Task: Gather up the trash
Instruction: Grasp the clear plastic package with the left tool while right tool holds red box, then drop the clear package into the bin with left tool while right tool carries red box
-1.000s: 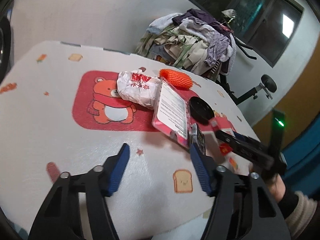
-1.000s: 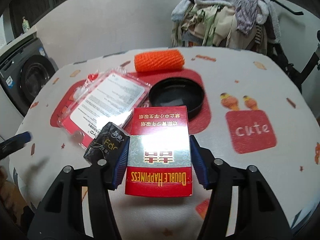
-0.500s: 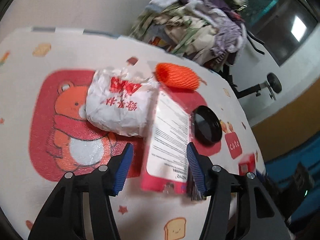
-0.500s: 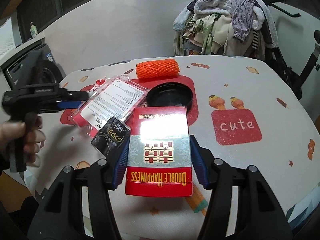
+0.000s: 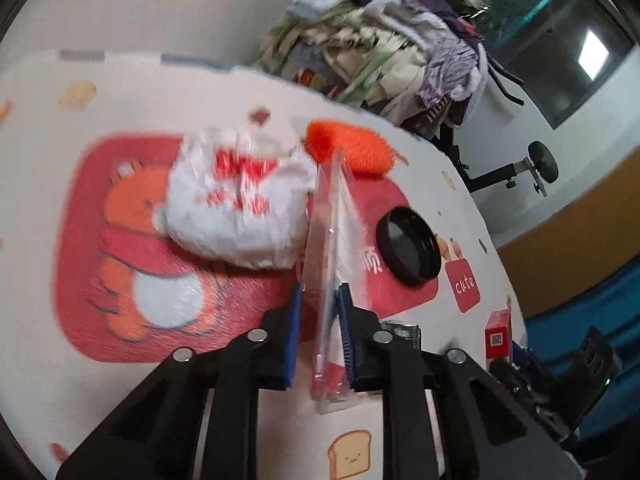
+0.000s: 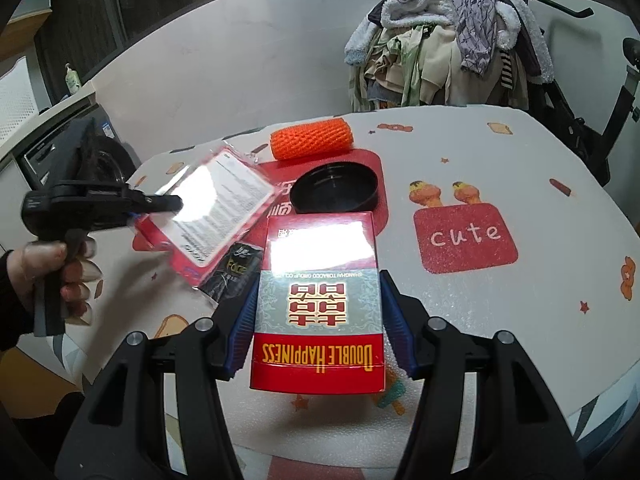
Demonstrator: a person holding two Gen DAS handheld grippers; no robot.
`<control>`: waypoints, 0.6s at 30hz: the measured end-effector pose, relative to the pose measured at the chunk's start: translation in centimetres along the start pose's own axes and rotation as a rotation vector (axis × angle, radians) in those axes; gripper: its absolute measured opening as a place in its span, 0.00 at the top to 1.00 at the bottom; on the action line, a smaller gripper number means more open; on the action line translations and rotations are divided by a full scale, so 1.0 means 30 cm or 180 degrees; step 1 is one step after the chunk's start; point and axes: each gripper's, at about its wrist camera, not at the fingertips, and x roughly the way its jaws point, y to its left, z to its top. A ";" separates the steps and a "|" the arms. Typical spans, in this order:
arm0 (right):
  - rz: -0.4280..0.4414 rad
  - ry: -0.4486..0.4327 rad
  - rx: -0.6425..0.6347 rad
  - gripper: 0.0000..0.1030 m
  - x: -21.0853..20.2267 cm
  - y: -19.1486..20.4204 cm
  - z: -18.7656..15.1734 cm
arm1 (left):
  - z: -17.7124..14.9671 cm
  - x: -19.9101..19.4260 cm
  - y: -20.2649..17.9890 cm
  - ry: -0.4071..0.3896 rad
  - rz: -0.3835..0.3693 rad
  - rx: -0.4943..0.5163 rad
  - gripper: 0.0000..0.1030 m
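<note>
Left gripper (image 5: pixel 319 322) clamped on the near edge of the blister pack (image 5: pixel 334 240), which is tilted up off the table (image 5: pixel 132 80), its far end beside the white bag (image 5: pixel 240 204) and orange net (image 5: pixel 350 152). Right gripper (image 6: pixel 318 320) clamped on the 2 long sides of the red box (image 6: pixel 318 300), held above the table's near edge. Still lying on the table: the bag, the net toward the far edge, the black lid (image 6: pixel 334 192) at the middle, and a dark sachet (image 6: pixel 236 276) under the pack's near corner. Judgement: the pack is light, thin and springy, with slick plastic faces, so an edge grip may let it swing or slip; a deeper bite would hold better. The box is light, stiff and crushable, best gripped across its flat sides.
</note>
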 end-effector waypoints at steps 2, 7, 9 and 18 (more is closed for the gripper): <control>0.0008 -0.0026 0.0009 0.44 -0.014 0.006 0.006 | 0.011 -0.074 -0.022 -0.0140 0.0134 0.0156 0.85; 0.0041 -0.0093 -0.0014 0.44 -0.058 0.038 0.010 | 0.011 -0.217 -0.077 -0.0329 0.0258 0.0558 0.86; 0.0059 -0.0101 -0.0022 0.44 -0.073 0.054 0.008 | -0.009 -0.265 -0.091 -0.0322 0.0250 0.0645 0.86; 0.0165 -0.0192 -0.0070 0.44 -0.187 0.129 -0.020 | -0.202 -0.413 -0.145 -0.0211 0.0118 0.0876 0.86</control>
